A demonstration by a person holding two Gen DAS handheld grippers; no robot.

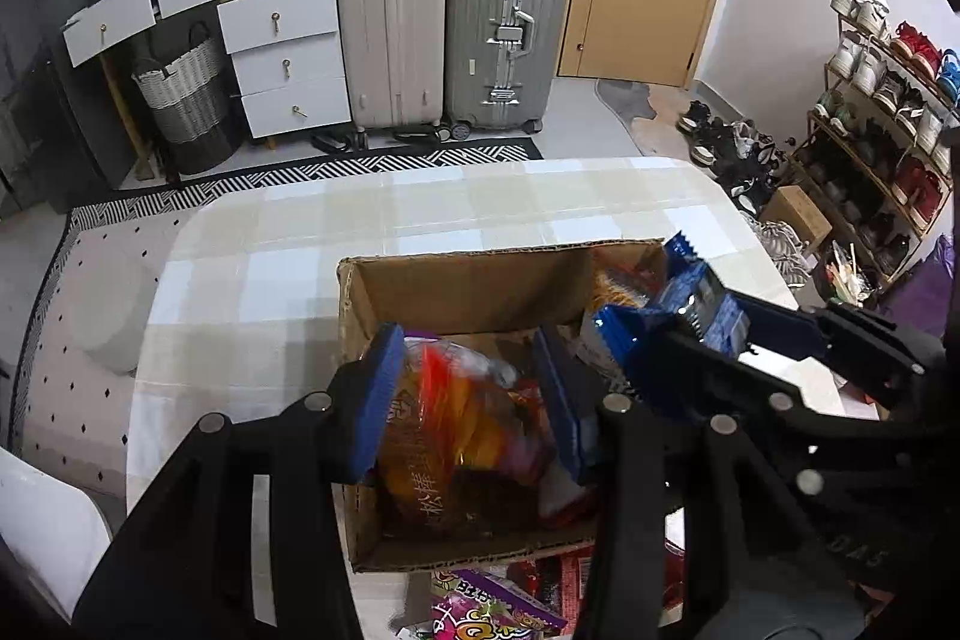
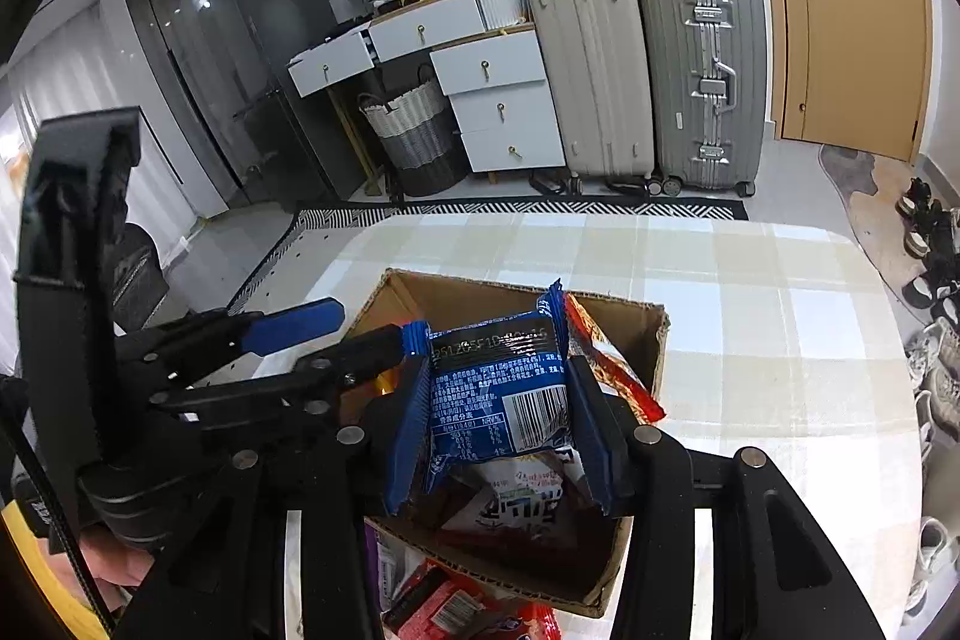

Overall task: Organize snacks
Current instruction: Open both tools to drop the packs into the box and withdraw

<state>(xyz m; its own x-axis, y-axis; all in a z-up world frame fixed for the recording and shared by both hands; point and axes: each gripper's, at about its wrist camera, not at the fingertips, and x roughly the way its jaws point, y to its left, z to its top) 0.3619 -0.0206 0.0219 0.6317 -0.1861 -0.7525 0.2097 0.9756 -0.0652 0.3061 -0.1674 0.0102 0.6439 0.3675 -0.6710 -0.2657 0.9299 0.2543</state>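
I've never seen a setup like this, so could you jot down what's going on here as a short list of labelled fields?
Setting: table with a checked cloth
Container: open cardboard box, already partly filled with snack packets
Left gripper: over the box, its blue pads either side of an orange-red snack bag; grip not clear
Right gripper: shut on a blue snack packet, held above the box
Outside the box: more packets on the near side
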